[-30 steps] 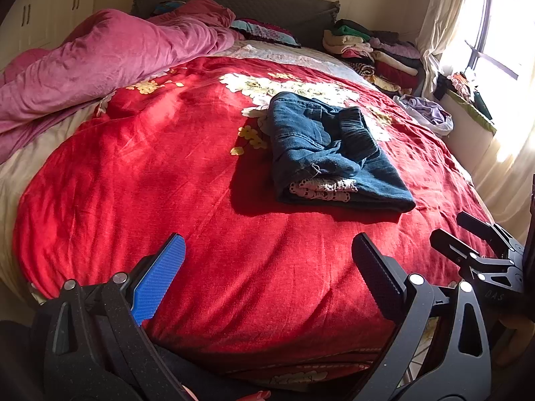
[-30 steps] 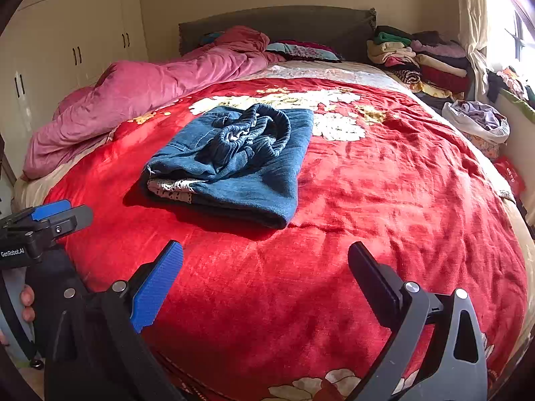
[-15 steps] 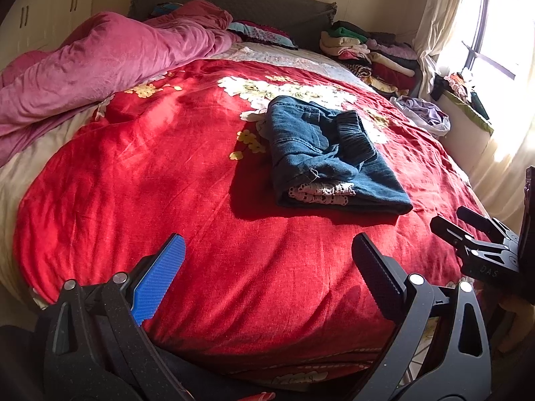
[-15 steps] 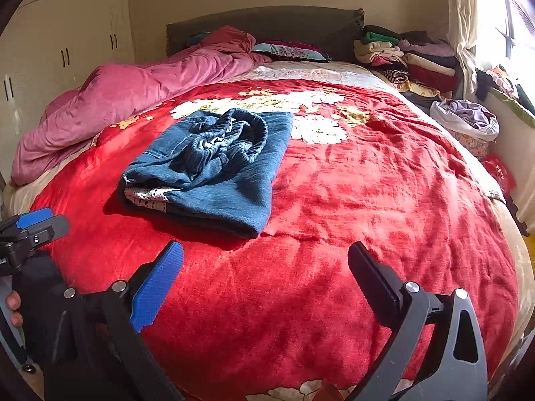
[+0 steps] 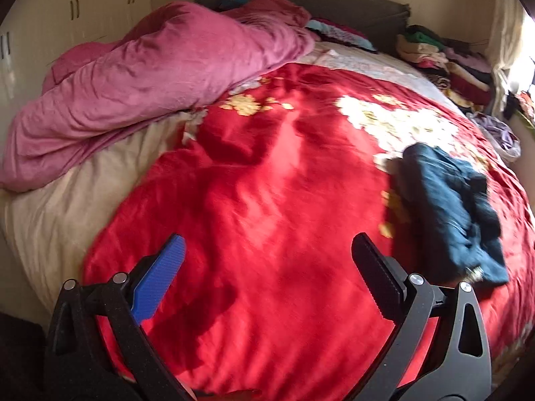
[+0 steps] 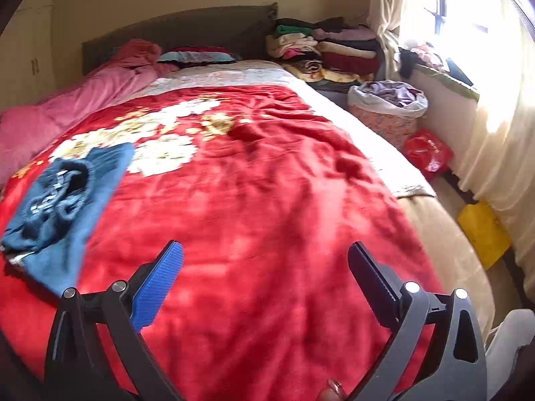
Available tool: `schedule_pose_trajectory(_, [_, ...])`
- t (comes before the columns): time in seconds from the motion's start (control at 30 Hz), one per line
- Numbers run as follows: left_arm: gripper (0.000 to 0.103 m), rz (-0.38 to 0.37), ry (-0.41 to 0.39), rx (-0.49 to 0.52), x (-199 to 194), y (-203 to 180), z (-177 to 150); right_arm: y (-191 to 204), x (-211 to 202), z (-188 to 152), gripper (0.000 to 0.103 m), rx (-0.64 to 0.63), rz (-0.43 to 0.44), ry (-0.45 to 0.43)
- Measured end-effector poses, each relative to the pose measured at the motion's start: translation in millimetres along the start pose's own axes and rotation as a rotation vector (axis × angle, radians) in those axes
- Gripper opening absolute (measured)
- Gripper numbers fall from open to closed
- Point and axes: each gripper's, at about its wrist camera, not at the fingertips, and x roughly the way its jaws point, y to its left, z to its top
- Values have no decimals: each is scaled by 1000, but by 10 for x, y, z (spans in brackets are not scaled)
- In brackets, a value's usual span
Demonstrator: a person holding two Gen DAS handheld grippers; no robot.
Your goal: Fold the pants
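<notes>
The blue denim pants [image 5: 448, 207] lie folded in a compact stack on the red blanket [image 5: 267, 200], at the right of the left wrist view. They also show at the far left of the right wrist view [image 6: 63, 204], waistband bunched on top. My left gripper [image 5: 267, 260] is open and empty over the near part of the blanket, left of the pants. My right gripper [image 6: 265, 267] is open and empty over the blanket, right of the pants. Neither touches the pants.
A pink duvet [image 5: 143, 87] is heaped along the bed's left side. Stacked folded clothes [image 6: 331, 50] sit by the headboard at the back right. A bag of laundry [image 6: 388, 100], a red bag [image 6: 428, 152] and a yellow item [image 6: 485, 230] lie on the floor by the window.
Both views have swung apart: the left gripper turned left and the right gripper turned right, so the pants slid toward the edge of each view. The pants lie as before.
</notes>
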Motion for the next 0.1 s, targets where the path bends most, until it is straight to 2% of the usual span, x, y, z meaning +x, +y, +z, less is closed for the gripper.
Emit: schedule_pose_trajectory(0.1, [93,79,56,-44,515,331,349,-441,468,248,98,53,-50,76])
